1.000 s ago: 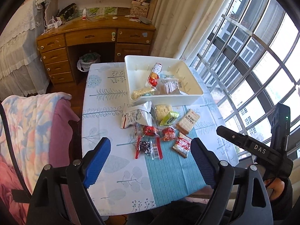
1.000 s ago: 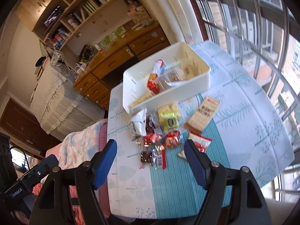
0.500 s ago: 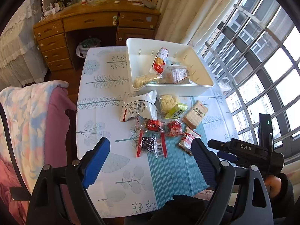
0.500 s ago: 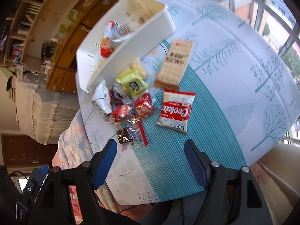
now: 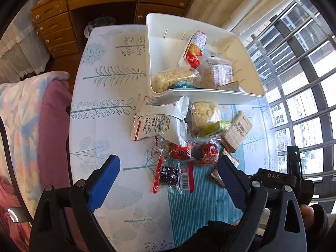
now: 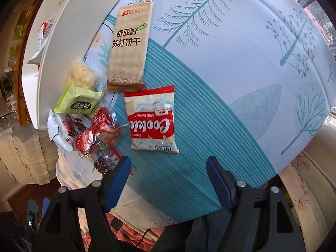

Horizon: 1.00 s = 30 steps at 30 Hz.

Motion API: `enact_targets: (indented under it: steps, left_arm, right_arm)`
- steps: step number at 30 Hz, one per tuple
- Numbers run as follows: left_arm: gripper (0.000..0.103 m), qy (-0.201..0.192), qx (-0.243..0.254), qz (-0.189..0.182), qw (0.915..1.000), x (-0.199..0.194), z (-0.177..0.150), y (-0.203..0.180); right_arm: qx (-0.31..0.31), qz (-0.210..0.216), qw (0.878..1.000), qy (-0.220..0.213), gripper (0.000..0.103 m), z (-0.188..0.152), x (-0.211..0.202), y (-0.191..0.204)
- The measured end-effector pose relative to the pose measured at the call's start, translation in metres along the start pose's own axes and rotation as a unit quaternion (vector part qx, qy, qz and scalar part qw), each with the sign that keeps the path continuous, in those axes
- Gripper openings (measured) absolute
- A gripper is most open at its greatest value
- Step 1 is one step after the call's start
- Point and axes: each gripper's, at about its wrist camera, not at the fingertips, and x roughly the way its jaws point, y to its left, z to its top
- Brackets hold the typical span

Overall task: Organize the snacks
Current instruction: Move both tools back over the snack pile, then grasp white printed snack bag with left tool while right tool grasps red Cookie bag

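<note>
Several snack packets lie in a heap on the patterned tablecloth in front of a white bin (image 5: 201,95) that holds a few packets. My left gripper (image 5: 169,168) hangs above a clear packet of dark snacks (image 5: 170,175); its jaws are opening, nothing touches the pads. A silver-white bag (image 5: 161,124) and two red packets (image 5: 205,151) lie just beyond. My right gripper (image 6: 168,166) stands open above the table, just short of a red and white cookie bag (image 6: 152,118). A beige cracker pack (image 6: 130,44) and a green packet (image 6: 78,103) lie farther on, beside the white bin (image 6: 63,42).
A wooden desk with drawers (image 5: 88,6) stands past the table's far end. A pink and floral blanket (image 5: 25,130) is piled at the left edge. Barred windows (image 5: 294,67) run along the right. The table edge (image 6: 294,159) curves close at the right gripper's right.
Both grippers have sunk toward the table and the snack heap has grown larger in view. The right view has rolled and now looks down at the cookie bag. The left jaws stand wider.
</note>
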Motion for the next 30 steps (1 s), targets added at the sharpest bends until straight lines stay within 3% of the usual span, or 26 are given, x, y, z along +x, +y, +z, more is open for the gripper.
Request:
enact_targets:
  steps: [10, 23, 26, 30]
  left_arm:
    - [0.093, 0.058, -0.005, 0.026, 0.998, 0.069, 0.036, -0.001]
    - [0.093, 0.093, -0.021, 0.041, 0.9946, 0.125, 0.063, 0.007]
    - [0.093, 0.099, -0.025, 0.034, 0.9942, 0.134, 0.066, 0.01]
    - [0.093, 0.111, -0.022, 0.03, 0.9931, 0.145, 0.068, 0.008]
  right_arm:
    - [0.002, -0.025, 0.999, 0.031, 0.075, 0.023, 0.018, 0.006]
    - [-0.056, -0.079, 0.994, 0.047, 0.074, 0.041, 0.034, 0.046]
    - [-0.069, -0.097, 0.992, 0.049, 0.066, 0.038, 0.038, 0.054]
    - [-0.084, -0.122, 0.988, 0.049, 0.065, 0.035, 0.042, 0.064]
